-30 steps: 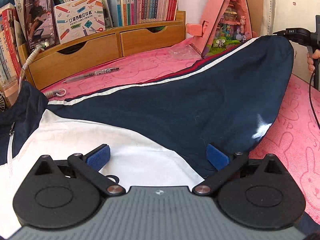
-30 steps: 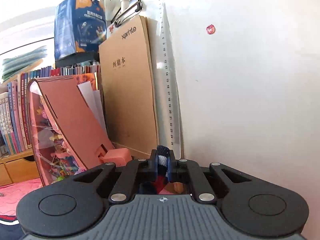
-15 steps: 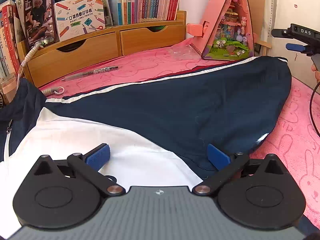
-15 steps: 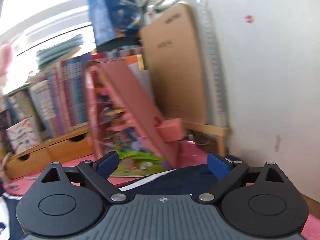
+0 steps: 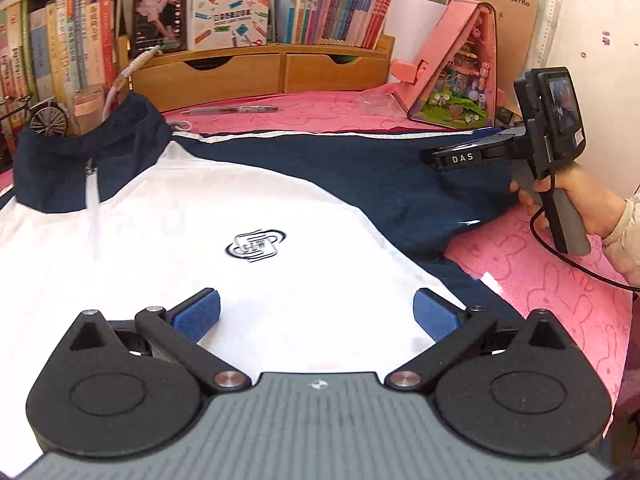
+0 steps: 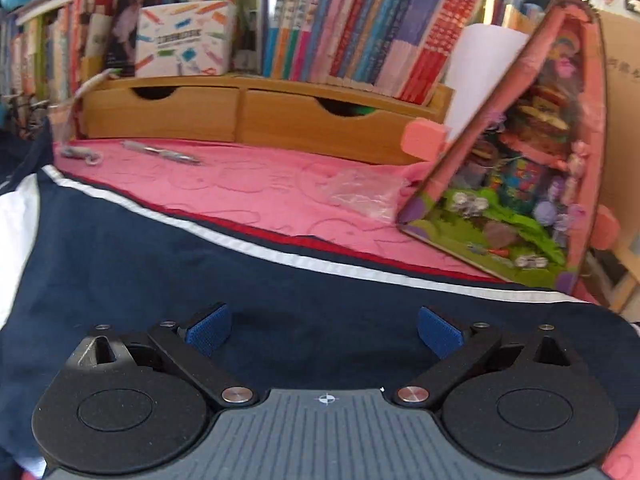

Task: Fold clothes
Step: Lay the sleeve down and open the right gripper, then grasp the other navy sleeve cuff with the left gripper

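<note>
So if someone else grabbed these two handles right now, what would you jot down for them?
Left gripper: open, empty, over the white front of the jacket.
Right gripper: open, empty, over the navy sleeve.
Jacket lies front up on the pink mat, collar toward the books, zipped.
Done: the sleeve lies spread out sideways, held by neither gripper.
Left: every fold, sleeves and body.

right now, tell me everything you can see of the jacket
The jacket lies spread flat on the pink cloth, front up. White chest panel with a small dark logo, navy stand-up collar with a zip, navy sleeve edged with white and red stripes. It looks like thin smooth fabric. Neither open gripper grips it.
</note>
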### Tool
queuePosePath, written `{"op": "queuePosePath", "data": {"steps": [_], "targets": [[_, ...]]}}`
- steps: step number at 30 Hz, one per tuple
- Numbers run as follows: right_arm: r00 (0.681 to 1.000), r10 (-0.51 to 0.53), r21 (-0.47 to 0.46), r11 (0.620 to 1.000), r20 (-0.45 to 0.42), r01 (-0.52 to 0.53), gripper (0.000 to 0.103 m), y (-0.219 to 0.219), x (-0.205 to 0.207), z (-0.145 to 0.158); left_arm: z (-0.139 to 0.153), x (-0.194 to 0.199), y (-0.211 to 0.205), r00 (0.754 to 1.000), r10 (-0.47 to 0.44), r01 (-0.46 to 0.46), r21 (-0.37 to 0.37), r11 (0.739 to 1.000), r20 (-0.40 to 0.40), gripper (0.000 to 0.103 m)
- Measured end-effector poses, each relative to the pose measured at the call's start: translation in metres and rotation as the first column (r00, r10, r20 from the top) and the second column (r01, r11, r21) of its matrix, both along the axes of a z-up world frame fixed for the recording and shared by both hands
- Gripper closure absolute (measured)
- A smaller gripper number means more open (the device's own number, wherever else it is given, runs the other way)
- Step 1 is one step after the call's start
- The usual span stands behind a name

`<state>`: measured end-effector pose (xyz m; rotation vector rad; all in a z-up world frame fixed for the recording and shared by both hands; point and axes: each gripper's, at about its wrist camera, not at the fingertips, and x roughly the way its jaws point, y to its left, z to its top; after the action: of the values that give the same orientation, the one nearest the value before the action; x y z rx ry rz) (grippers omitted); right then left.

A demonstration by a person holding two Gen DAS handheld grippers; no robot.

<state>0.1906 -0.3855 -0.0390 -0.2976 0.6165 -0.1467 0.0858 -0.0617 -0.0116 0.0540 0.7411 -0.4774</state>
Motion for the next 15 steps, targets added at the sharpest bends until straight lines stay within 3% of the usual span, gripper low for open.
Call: {"op": "queuePosePath", "data": {"steps": [2,3,6,7,9,12,13,15], "targets": [[0.997,0.015,-0.172,0.985,0.079,-0.001,0.004,0.017,-0.016,0.005,0.009,-0.010,0.035,0.995,0.090,-0.091,0.023,0.996,0.037,0.000],[0.993,0.063,-0.214,0.976,0.104,-0.039,0.002,0.027,-0.024,0.011,0.013,-0.012,0.053,0.989,0.139,-0.142,0.042,0.989,0.054,0.000],[0.963,0.249,-0.180,0.957,0.104,-0.228,0.000,0.063,-0.045,0.028,0.021,-0.015,0.110,0.945,0.311,-0.322,0.118,0.939,0.101,0.000],[0.946,0.308,-0.166,0.943,0.102,-0.289,0.000,0.078,-0.051,0.032,0.023,-0.014,0.129,0.921,0.371,-0.386,0.150,0.910,0.123,0.000],[0.900,0.423,-0.145,0.902,0.103,-0.407,0.000,0.113,-0.063,0.037,0.027,-0.012,0.172,0.853,0.486,-0.520,0.221,0.825,0.193,0.000],[0.821,0.565,-0.048,0.825,0.079,-0.563,0.000,0.162,-0.072,0.043,0.033,0.000,0.224,0.772,0.565,-0.634,0.293,0.715,0.291,0.000],[0.790,0.610,-0.003,0.792,0.071,-0.611,0.000,0.179,-0.074,0.045,0.034,0.006,0.245,0.751,0.581,-0.659,0.302,0.689,0.312,0.000],[0.729,0.683,0.081,0.725,0.046,-0.684,0.000,0.209,-0.076,0.044,0.036,0.019,0.276,0.732,0.595,-0.681,0.315,0.661,0.332,0.000]]}}
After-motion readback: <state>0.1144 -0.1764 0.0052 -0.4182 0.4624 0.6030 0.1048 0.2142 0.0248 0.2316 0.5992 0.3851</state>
